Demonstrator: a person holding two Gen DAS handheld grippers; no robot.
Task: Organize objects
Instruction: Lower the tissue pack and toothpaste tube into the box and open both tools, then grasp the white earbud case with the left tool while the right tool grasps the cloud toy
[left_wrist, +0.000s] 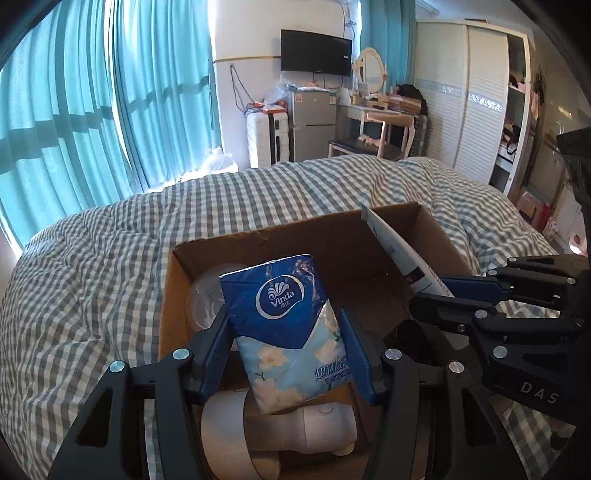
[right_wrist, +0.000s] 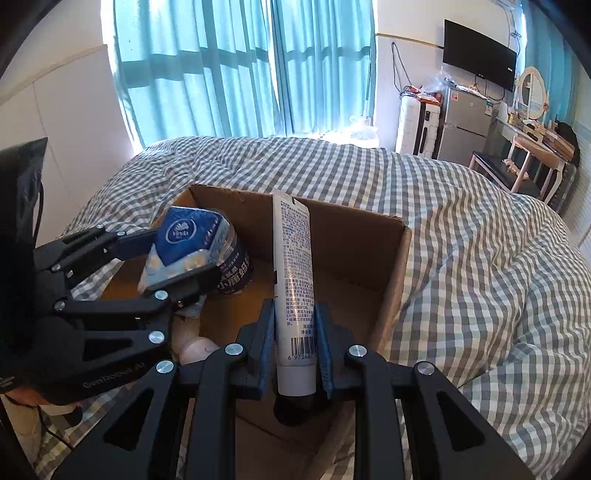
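Tissue pack (left_wrist: 291, 328), soft glossy plastic in blue and floral print, sits clamped between the blue pads of our left gripper (left_wrist: 288, 354), its long axis running away from us, over the open brown cardboard box (left_wrist: 295, 236) on the checked quilt (left_wrist: 110, 258). Our right gripper (right_wrist: 293, 350) grips a smooth white tube (right_wrist: 295, 280), printed text outward, dark cap toward us and flat crimped end pointing up and away over the box.

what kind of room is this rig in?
Most likely a lived-in bedroom: a bed with a checked duvet, a wardrobe and a vanity mirror. A cardboard box sits on the bed.
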